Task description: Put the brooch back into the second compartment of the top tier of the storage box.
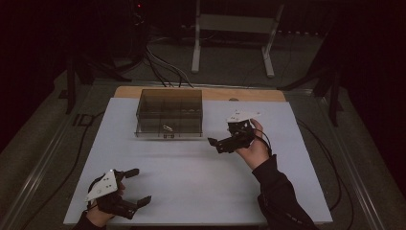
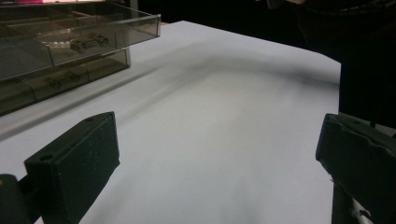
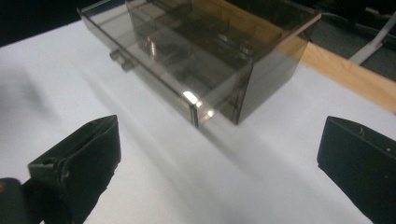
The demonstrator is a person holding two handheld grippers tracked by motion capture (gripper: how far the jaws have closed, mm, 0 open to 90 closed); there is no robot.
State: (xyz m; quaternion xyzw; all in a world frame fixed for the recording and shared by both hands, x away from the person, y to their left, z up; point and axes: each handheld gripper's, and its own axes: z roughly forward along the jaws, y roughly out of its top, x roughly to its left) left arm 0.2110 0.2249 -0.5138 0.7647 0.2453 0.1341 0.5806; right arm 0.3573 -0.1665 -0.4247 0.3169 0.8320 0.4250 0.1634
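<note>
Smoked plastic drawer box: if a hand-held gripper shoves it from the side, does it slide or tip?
Probably slides. The drawer box sits low and wide on the smooth white tabletop, so tipping looks unlikely. Its thin clear walls suggest it is stiff but light and easily scooted. The glossy walls may be slippery, and the drawers might shift when jolted.

White table surface (image 1: 191,177) lies bare between both hands, giving open passage. Sole obstruction: smoked clear drawer box (image 1: 169,113) at the far edge, its contents indistinct, possibly small hardware.
</note>
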